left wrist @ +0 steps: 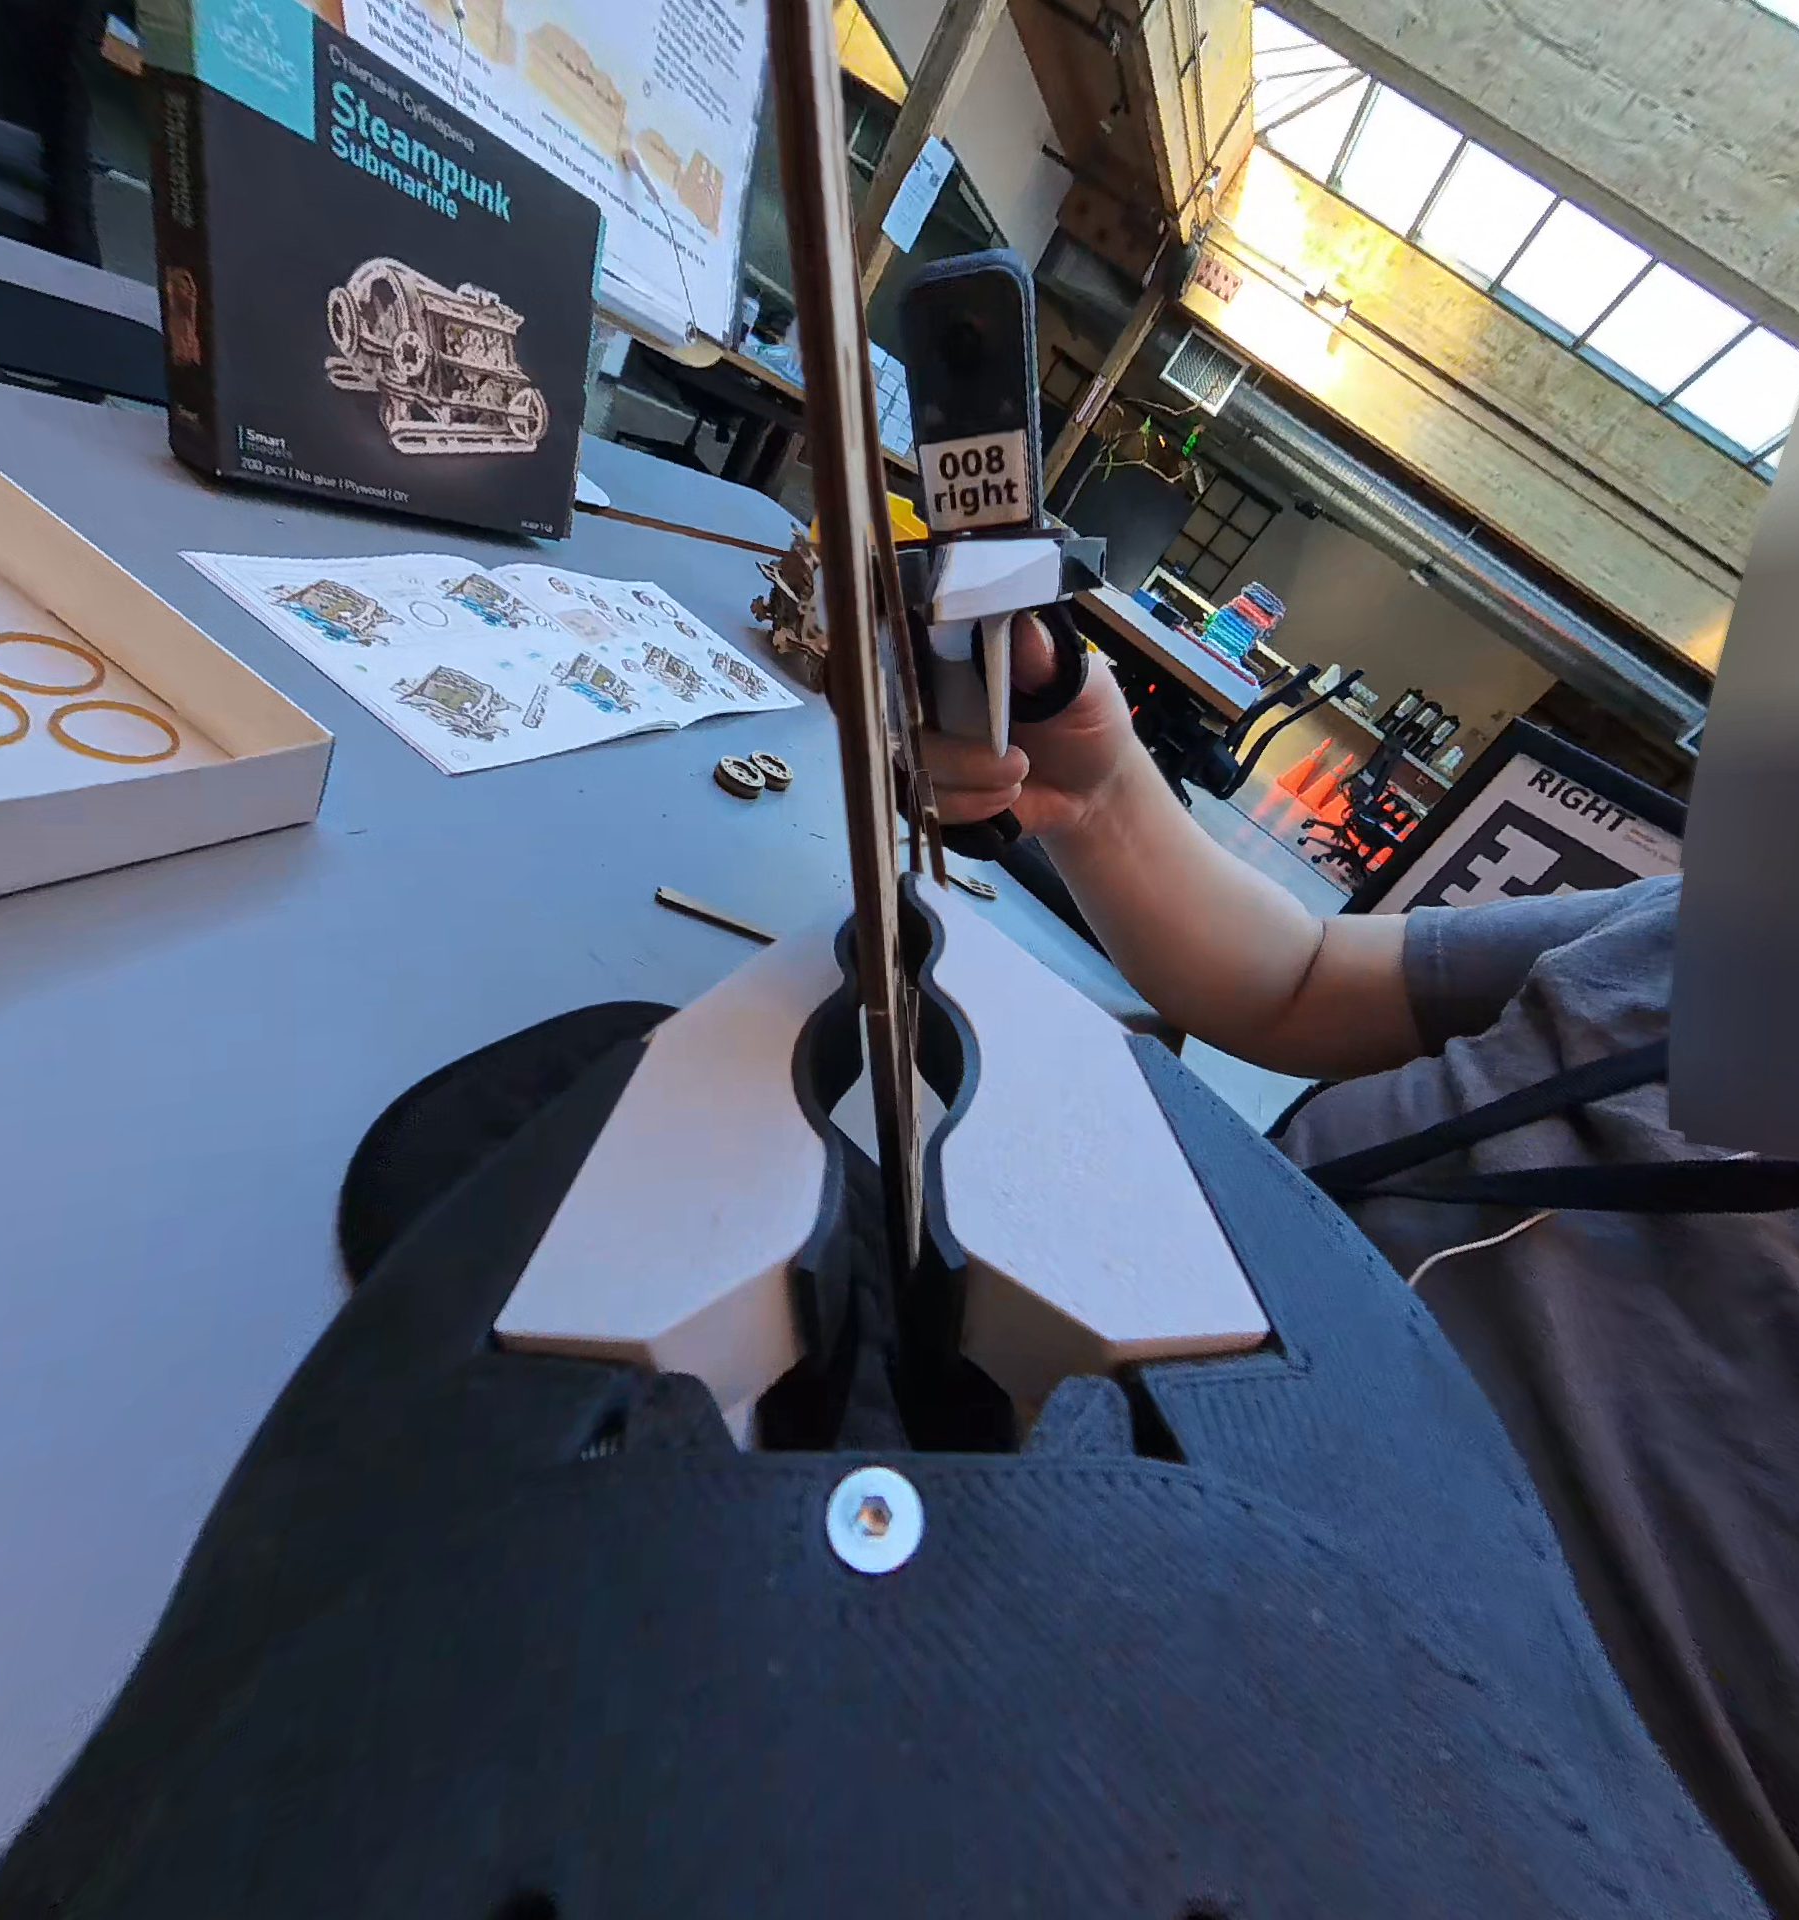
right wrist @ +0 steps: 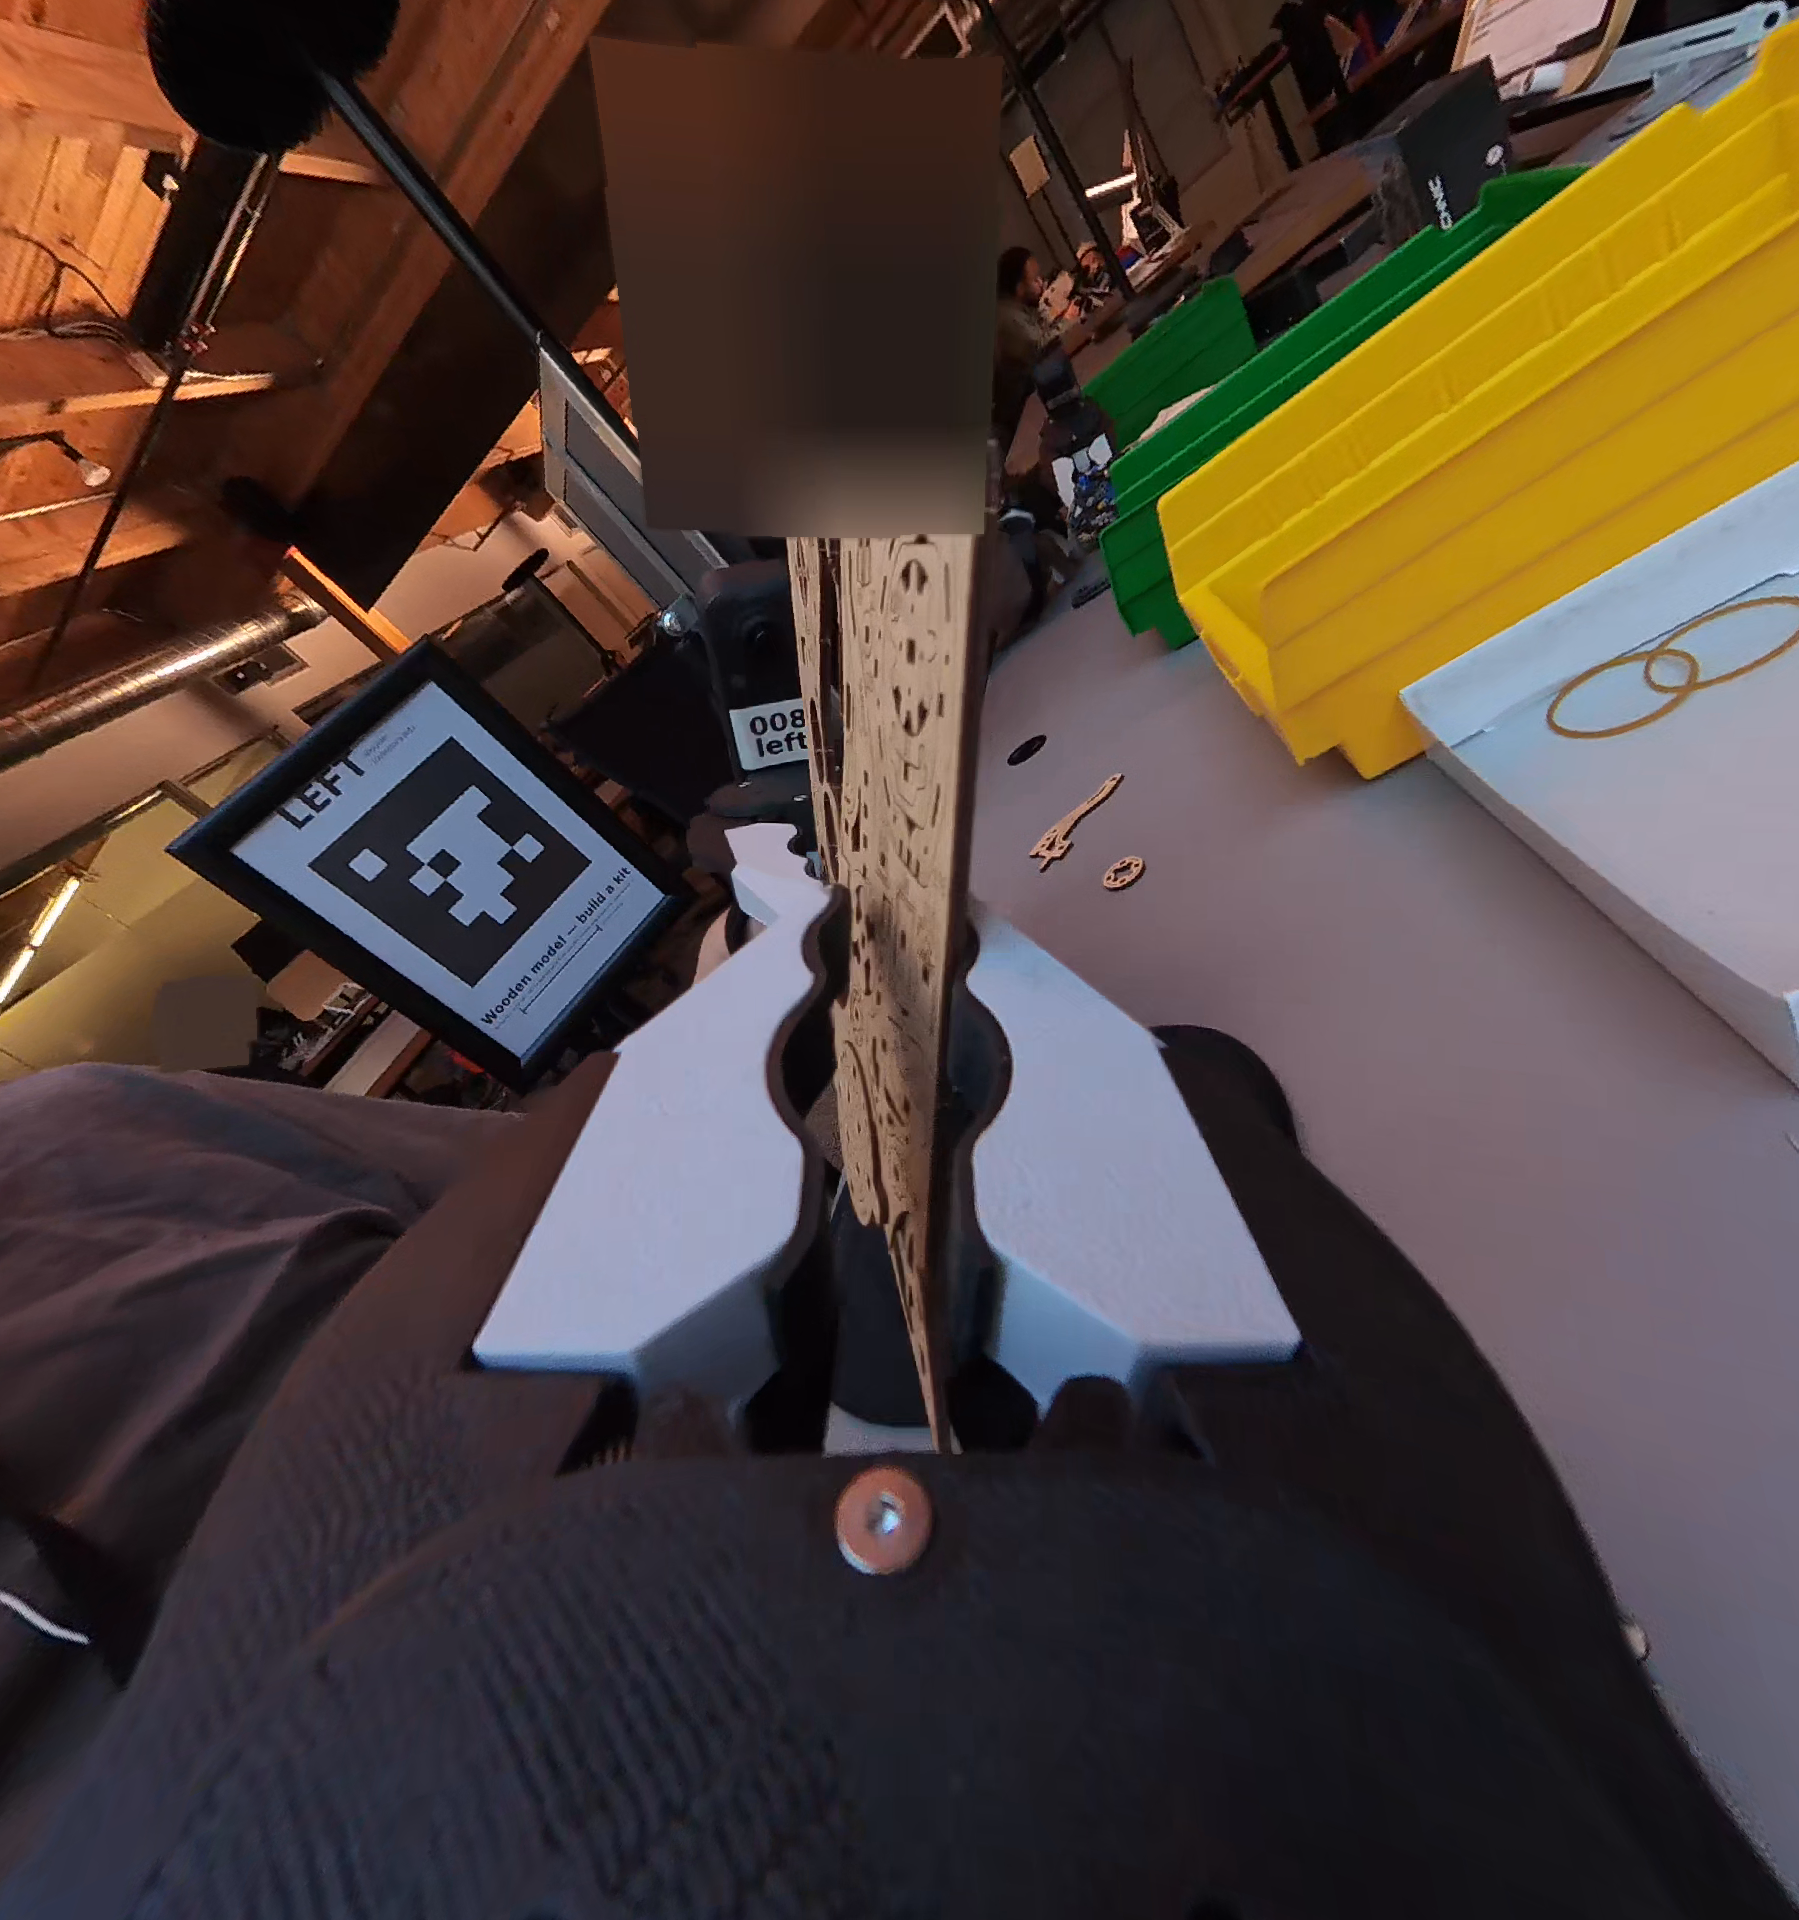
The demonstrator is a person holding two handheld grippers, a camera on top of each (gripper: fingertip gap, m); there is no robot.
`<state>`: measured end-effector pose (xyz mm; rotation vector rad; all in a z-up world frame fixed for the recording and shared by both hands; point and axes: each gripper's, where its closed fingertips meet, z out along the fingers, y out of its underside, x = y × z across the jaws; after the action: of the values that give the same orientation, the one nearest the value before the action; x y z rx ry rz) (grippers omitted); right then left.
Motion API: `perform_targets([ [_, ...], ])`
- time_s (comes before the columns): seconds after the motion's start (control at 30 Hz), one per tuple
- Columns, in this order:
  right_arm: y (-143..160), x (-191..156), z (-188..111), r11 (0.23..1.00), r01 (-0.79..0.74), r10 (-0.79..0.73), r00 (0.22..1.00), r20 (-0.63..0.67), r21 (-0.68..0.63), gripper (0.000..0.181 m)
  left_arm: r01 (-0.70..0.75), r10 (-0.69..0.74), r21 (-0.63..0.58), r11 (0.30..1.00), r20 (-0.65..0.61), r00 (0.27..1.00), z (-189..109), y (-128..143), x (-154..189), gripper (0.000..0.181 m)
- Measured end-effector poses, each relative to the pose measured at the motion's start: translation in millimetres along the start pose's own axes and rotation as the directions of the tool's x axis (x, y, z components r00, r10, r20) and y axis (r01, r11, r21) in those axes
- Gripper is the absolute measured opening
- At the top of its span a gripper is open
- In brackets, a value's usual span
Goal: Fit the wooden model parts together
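Observation:
A thin laser-cut plywood sheet [left wrist: 833, 416] stands on edge above the grey table [left wrist: 459, 987], held from both ends. My left gripper [left wrist: 890, 935] is shut on its near edge. My right gripper [right wrist: 900, 925] is shut on the opposite edge of the sheet [right wrist: 900, 779], whose cut-out part outlines show. Each gripper shows in the other's view: the right one [left wrist: 962, 613] held by a hand, the left one [right wrist: 760, 831] behind the sheet. A partly built wooden model [left wrist: 791, 613] sits on the table, half hidden by the sheet.
On the table are the kit box [left wrist: 375, 301], an open instruction booklet [left wrist: 500, 649], a white tray [left wrist: 126, 831] with rubber bands [left wrist: 38, 662], two small gears [left wrist: 755, 772] and a wooden strip [left wrist: 713, 914]. Yellow [right wrist: 1497, 468] and green [right wrist: 1186, 416] bins, loose parts [right wrist: 1077, 826]. Across from one pair of fingers to the other is roughly 7 cm.

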<state>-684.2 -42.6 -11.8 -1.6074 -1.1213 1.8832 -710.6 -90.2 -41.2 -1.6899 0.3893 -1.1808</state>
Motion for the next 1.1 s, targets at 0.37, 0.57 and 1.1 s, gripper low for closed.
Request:
perform_targets([
  [0.37,18,-10,-3,0.960,-0.279,0.275,0.944,0.183,-0.004,0.001,0.001,0.000,-0.077,0.997,0.022,1.000,-7,4,6,0.011],
  [0.57,20,1,-30,0.954,-0.299,0.292,0.944,0.154,0.020,0.002,-0.031,0.028,0.015,0.999,0.162,0.986,-16,-30,-20,0.047],
  [1.1,82,-7,-82,0.943,-0.323,0.328,0.943,0.061,-0.074,0.001,-0.180,0.137,-0.450,0.875,-0.127,0.983,92,-39,-15,0.039],
])
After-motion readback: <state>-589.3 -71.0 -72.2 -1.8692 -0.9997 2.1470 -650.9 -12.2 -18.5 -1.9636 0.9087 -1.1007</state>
